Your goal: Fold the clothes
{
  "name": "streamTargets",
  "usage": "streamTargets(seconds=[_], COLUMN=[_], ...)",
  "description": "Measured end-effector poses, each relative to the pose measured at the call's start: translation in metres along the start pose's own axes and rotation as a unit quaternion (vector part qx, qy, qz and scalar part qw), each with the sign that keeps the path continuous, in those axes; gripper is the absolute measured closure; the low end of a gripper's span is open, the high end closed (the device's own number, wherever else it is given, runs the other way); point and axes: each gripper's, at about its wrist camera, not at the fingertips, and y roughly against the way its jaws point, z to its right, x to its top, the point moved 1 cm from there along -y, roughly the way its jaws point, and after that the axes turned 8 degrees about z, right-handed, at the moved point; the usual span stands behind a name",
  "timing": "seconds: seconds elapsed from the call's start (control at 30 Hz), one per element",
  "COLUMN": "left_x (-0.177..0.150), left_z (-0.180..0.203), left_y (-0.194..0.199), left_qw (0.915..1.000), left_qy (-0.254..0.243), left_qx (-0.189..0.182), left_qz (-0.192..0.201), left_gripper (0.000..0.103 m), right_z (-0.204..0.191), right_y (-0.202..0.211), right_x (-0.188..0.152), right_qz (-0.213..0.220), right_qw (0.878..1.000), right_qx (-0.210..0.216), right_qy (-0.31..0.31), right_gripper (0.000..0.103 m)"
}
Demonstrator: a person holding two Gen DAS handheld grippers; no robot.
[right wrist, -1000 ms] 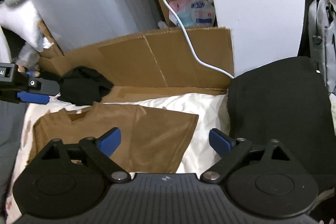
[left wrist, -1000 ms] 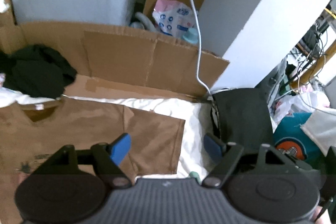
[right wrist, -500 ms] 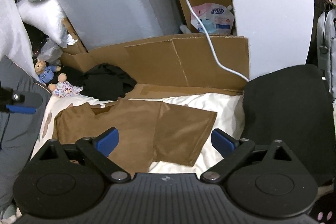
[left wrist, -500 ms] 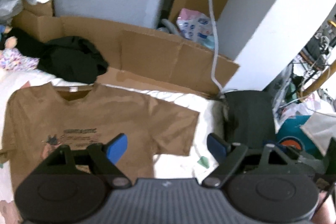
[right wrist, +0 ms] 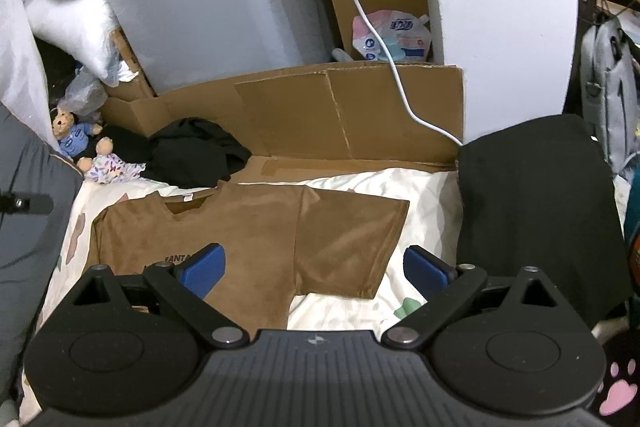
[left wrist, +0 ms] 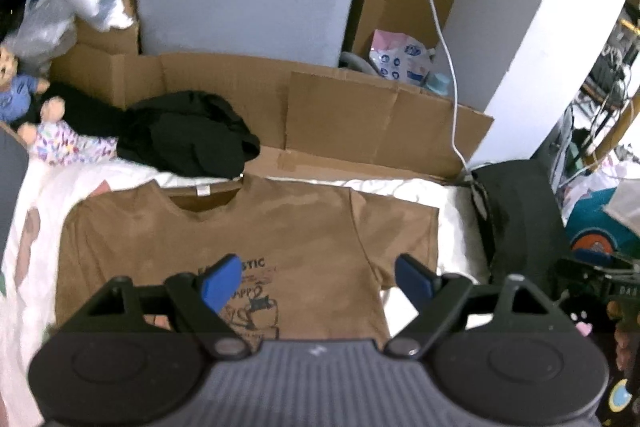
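Currently left gripper (left wrist: 318, 277) jaws apart, nothing held, above brown t-shirt (left wrist: 256, 239) spread flat, front up, on white sheet (left wrist: 452, 211). Black clothes pile (left wrist: 184, 139) behind collar. Right gripper (right wrist: 314, 267) jaws apart, empty, over shirt's sleeve.

Dim indoor light, cool tint. Left view soft w/ motion blur, esp. top; right view sharper. Strong fisheye bend, dark corners. Glare on white panel (right wrist: 508, 7), far right blown out.
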Motion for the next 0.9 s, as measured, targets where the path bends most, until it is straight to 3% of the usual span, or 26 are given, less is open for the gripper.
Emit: streamTargets(seconds=[0.13, 0.33, 0.7, 0.9], left_x=[-0.008, -0.003, -0.001, 0.004], left_z=[-0.014, -0.028, -0.042, -0.085], left_y=[0.008, 0.031, 0.081, 0.089], left_qw=[0.9998, 0.9987, 0.9977, 0.9951], left_qy=[0.007, 0.048, 0.038, 0.052], left_qx=[0.011, 0.017, 0.057, 0.084], left_qz=[-0.013, -0.001, -0.001, 0.005], left_gripper=[0.017, 0.016, 0.016, 0.016], right_z=[-0.012, -0.027, -0.042, -0.059], right_y=[0.008, 0.024, 0.040, 0.033], right_x=[-0.007, -0.009, -0.010, -0.015], right_qz=[-0.007, -0.009, 0.001, -0.005], right_qw=[1.000, 0.999, 0.997, 0.995], right_qx=[0.005, 0.027, 0.069, 0.087], right_qy=[0.017, 0.032, 0.044, 0.051], right_gripper=[0.003, 0.003, 0.001, 0.001])
